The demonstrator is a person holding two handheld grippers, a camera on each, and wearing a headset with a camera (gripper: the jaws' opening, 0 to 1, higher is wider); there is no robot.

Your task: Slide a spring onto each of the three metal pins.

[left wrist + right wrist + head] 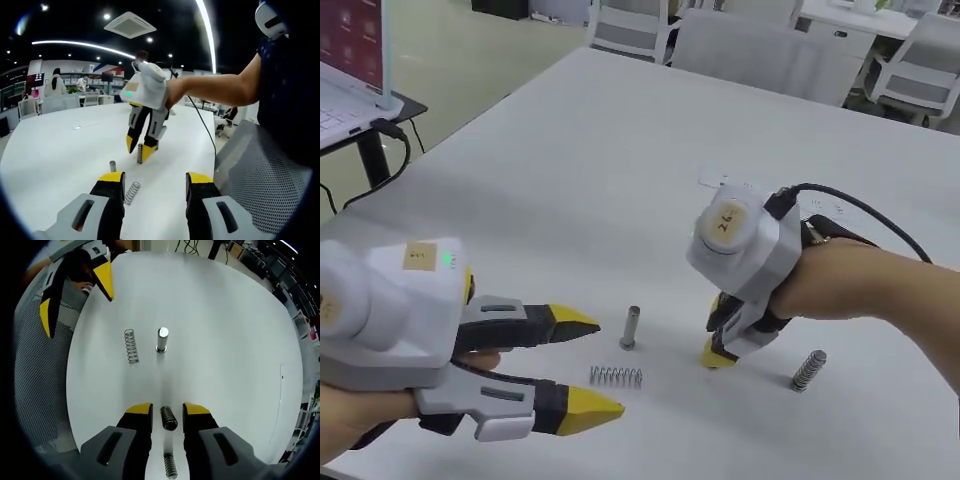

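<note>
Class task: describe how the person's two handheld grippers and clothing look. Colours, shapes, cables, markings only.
Both have bulky white housings and dark grey jaws with pointed yellow tips. The left gripper carries a square beige sticker and a green light. The right gripper bears a round beige label with dark writing; a black cable leaves it. The person wears a dark short-sleeved top and white headset.

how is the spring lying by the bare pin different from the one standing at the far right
The lying spring is flat on the table; the standing spring is upright, slightly tilted. The lying spring looks pale and loosely coiled; the standing spring looks darker and tighter. Both are metal coils resting on that table.
</note>
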